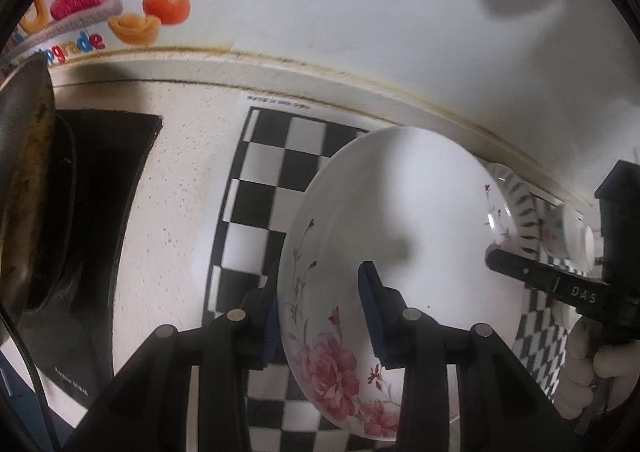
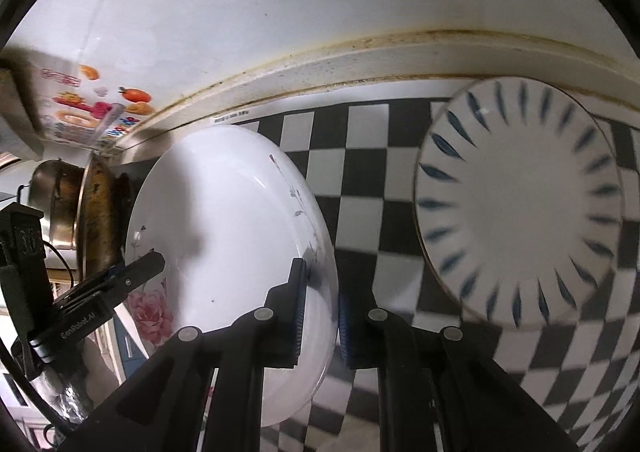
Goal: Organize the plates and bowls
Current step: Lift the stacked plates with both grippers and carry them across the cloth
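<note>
Two grippers clamp one white plate by opposite rims, above a black-and-white checkered mat. Plate: glossy, shallow, with a pink rose print and thin grey stems near one rim; its centre is plain. Left gripper is clenched on the rose-side rim, one pad inside, one beneath. Right gripper pinches the opposite rim, jaws nearly together. A second plate, white with blue dashes round the rim, lies on the mat, apart from the first.
</note>
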